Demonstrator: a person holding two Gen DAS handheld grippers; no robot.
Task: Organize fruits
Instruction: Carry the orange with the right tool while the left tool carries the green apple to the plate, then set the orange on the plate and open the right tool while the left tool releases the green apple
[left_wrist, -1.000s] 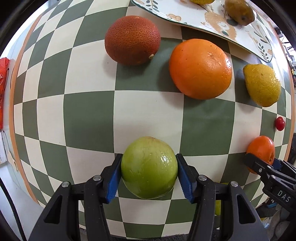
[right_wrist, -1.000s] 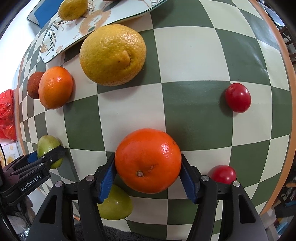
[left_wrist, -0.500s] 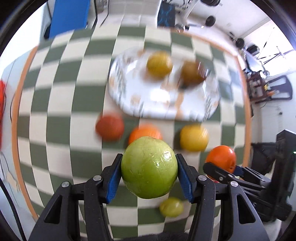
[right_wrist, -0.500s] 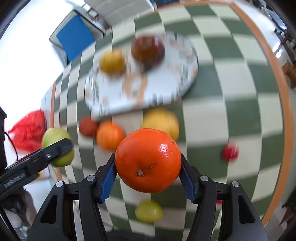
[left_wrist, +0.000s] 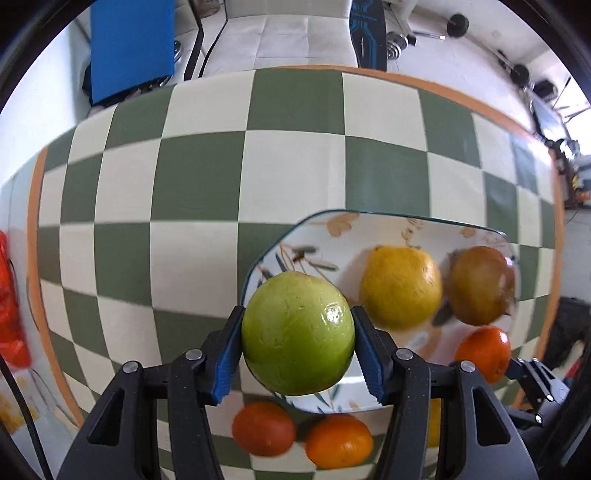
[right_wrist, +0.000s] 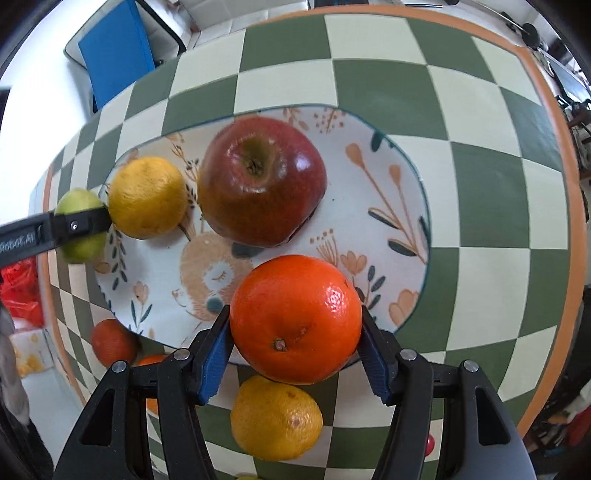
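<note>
nearest the right wrist camera, the right gripper (right_wrist: 295, 354) is clenched on a bright orange fruit (right_wrist: 295, 319), its blue pads pressed to either side, stem end facing the lens. the fruit hangs above the near edge of a floral plate (right_wrist: 388, 206). just below it, on the green and cream checked tablecloth (right_wrist: 498, 177), lies a yellow citrus (right_wrist: 276, 417). to the near left, a dark reddish fruit (right_wrist: 112, 341) sits beside the plate's rim. farther in, on the plate, a large red apple (right_wrist: 262, 181) rests next to a smaller yellow fruit (right_wrist: 147, 197), the two touching or nearly so.

from the left wrist camera, the left gripper (left_wrist: 298, 354) grasps a green fruit (left_wrist: 298, 334) firmly between its blue pads, held over the plate's left rim. two orange fruits (left_wrist: 338, 439) lie on the cloth near that gripper. beyond the table's far edge stands a blue panel (left_wrist: 133, 48).
</note>
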